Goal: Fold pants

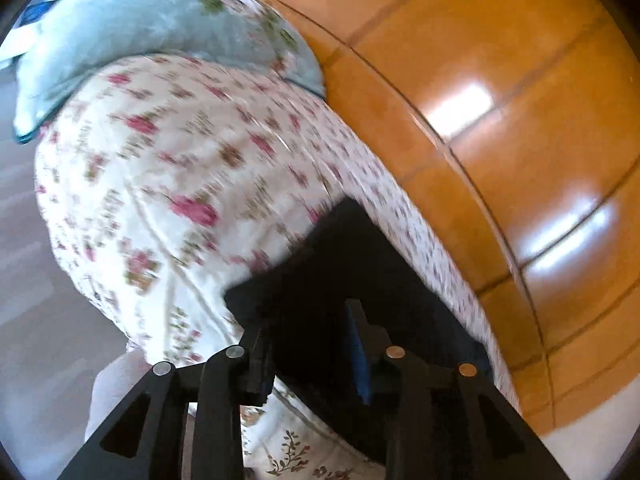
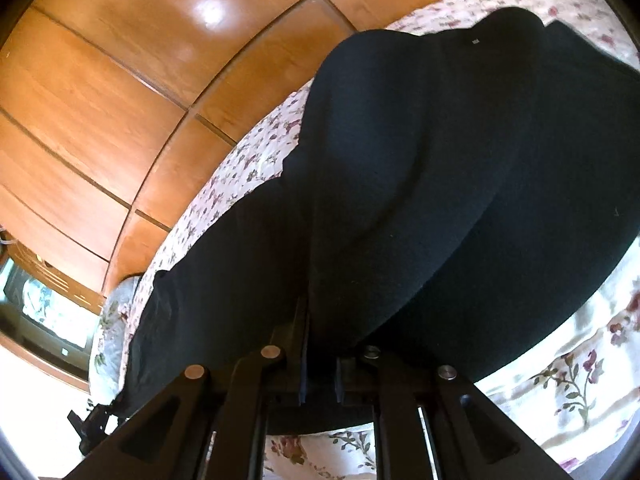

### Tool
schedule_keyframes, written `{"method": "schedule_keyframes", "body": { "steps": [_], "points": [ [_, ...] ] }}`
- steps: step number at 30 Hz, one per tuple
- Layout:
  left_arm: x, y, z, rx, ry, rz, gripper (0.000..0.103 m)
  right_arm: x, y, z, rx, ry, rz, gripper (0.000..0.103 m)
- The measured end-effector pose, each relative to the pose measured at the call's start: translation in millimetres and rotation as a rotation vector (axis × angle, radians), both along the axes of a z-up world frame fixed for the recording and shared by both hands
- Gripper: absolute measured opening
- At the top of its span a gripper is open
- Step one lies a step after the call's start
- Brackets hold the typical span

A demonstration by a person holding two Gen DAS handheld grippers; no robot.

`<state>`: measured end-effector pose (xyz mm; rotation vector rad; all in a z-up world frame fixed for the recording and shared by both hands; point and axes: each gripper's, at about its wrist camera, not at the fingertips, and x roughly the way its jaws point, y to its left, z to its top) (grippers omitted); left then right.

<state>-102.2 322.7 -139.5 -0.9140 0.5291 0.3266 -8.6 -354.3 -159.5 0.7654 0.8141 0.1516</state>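
Observation:
The black pants (image 2: 440, 160) lie spread on a floral bedspread (image 2: 580, 380), one leg stretching away to the lower left. In the right wrist view my right gripper (image 2: 320, 336) is shut on a bunched fold of the pants, and the cloth rises from between its fingers. The left wrist view is blurred. There, a corner of the black pants (image 1: 340, 256) lies flat on the bedspread (image 1: 180, 160). My left gripper (image 1: 308, 320) hovers over that corner with its jaws apart. Its blue pad (image 1: 360, 360) stands clear of the cloth.
A wooden wardrobe (image 1: 500, 120) with glossy panels runs close along the bed's far side, also seen as the wardrobe (image 2: 120, 80). A pale blue pillow (image 1: 140, 28) lies at the bed's far end. Grey floor (image 1: 24, 240) shows at the left. A dark screen (image 2: 44, 312) stands low left.

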Motion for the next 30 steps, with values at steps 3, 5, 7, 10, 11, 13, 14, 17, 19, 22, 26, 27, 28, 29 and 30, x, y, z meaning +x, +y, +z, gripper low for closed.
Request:
{"method": "schedule_keyframes", "body": {
  "steps": [3,5,7,10,11,13,14,17,19,22,26,27,28,29,30],
  "points": [
    [-8.2,0.9,13.1,0.037,0.008,0.091,0.033,-1.2,1.9,-1.6,-0.001,-0.005,-0.005,0.011],
    [-9.4,-5.2,21.7,0.047,-0.009,0.096,0.033,-1.8,5.5,-0.8,-0.016,-0.01,-0.009,0.012],
    [-5.9,-20.1,32.8,0.093,-0.015,0.074,0.033,0.0,9.9,0.4,-0.027,-0.011,-0.01,0.012],
    [6.4,-49.2,45.7,0.178,-0.041,0.002,0.034,0.6,8.0,1.1,-0.02,-0.009,-0.005,0.012],
    [13.7,-61.7,48.8,0.21,-0.046,-0.045,0.034,0.2,6.3,1.3,-0.014,-0.008,-0.002,0.013],
    [31.2,-91.0,51.9,0.26,-0.051,-0.174,0.035,-0.1,0.4,3.1,0.003,-0.012,-0.011,0.016],
    [43.5,-104.9,49.3,0.26,-0.049,-0.261,0.036,-0.2,-5.1,4.9,0.01,-0.021,-0.029,0.021],
    [71.8,-141.0,37.0,0.253,-0.001,-0.457,0.036,-0.6,-25.4,8.9,0.042,-0.053,-0.103,0.031],
    [85.4,-165.4,29.0,0.266,0.019,-0.548,0.036,-0.2,-39.1,10.1,0.059,-0.063,-0.144,0.031],
    [101.0,-198.4,18.5,0.284,0.047,-0.671,0.036,1.6,-58.0,13.6,0.054,-0.083,-0.188,0.031],
    [110.7,-221.5,6.6,0.324,0.076,-0.716,0.036,8.0,-73.5,21.0,0.012,-0.115,-0.216,0.031],
    [111.8,-223.0,4.8,0.33,0.073,-0.719,0.037,10.5,-78.9,22.1,0.01,-0.12,-0.235,0.031],
    [112.9,-223.0,2.0,0.328,0.078,-0.726,0.038,11.5,-83.5,22.5,0.012,-0.123,-0.249,0.031],
    [114.1,-224.3,0.5,0.321,0.085,-0.73,0.038,14.4,-90.9,21.7,0.02,-0.127,-0.268,0.031],
    [116.7,-221.9,-0.8,0.306,0.08,-0.729,0.038,18.0,-98.8,19.7,0.032,-0.124,-0.288,0.031]
  ]
}}
